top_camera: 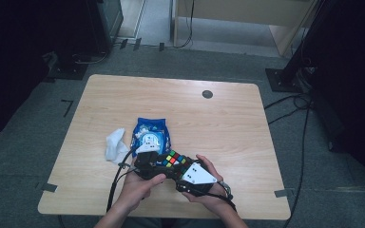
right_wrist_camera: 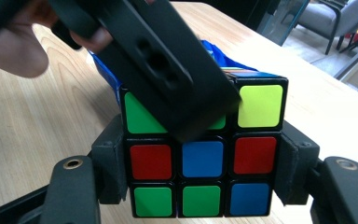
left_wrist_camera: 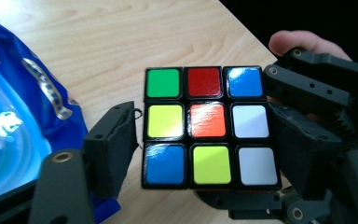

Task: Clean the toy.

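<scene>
No lettering can be read: the blue snack bag's print is blurred, and the Rubik's cube bears none.

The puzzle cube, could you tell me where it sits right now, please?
In the high view the puzzle cube is near the table's front edge, between the left gripper and right gripper, just in front of the blue bag.

A light wooden table with rounded corners stands on grey carpet; a small dark round cap sits in its top near the far edge; a blue snack bag lies flat just left of centre — beside it, to its left and close by, a crumpled white tissue; the surface elsewhere shows bare wood grain.
</scene>
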